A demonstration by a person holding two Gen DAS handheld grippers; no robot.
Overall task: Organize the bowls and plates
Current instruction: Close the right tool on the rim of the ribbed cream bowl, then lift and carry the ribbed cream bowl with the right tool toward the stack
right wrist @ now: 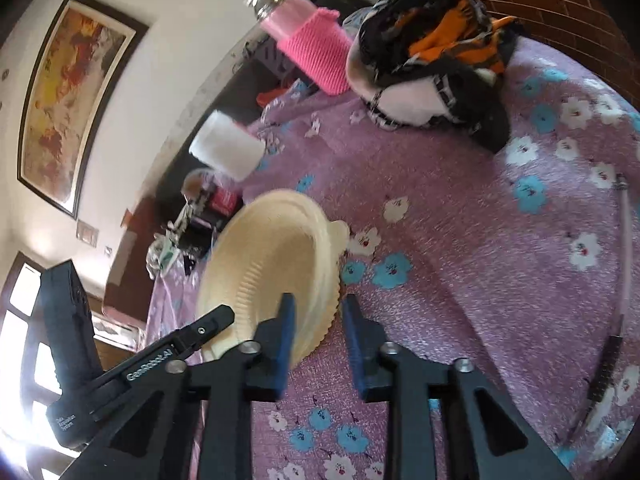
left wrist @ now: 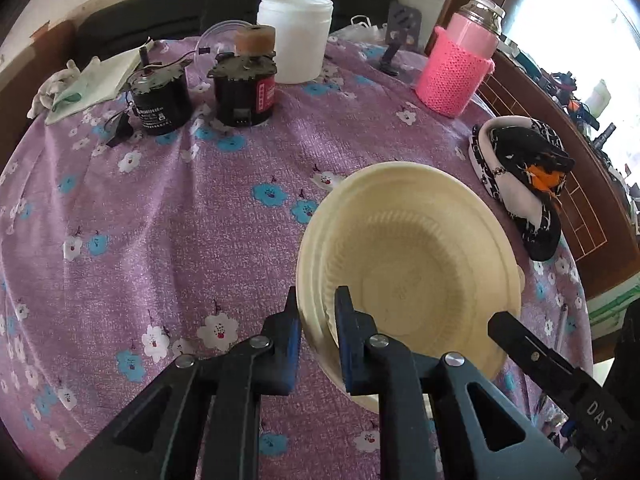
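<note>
Table [left wrist: 200, 208] under purple floral cloth. Cream bowl stack [left wrist: 412, 260] on it, near the dark cloth bundle [left wrist: 524, 176]. Left gripper [left wrist: 316, 320]: fingers pinched on the stack's near rim. Right gripper [right wrist: 318, 320]: fingers clamped on the opposite rim, nearly closed.

The small print on the black motor [left wrist: 160, 108] is too small to read. In the right wrist view, the white jar [right wrist: 226, 148] and red-labelled motor [right wrist: 218, 200] are smeared by blur (shapes only). The bowls [right wrist: 276, 264] hide the counter [right wrist: 460, 240] behind them. A dark pen-like thing [right wrist: 604, 368] at the right edge cannot be identified.
</note>
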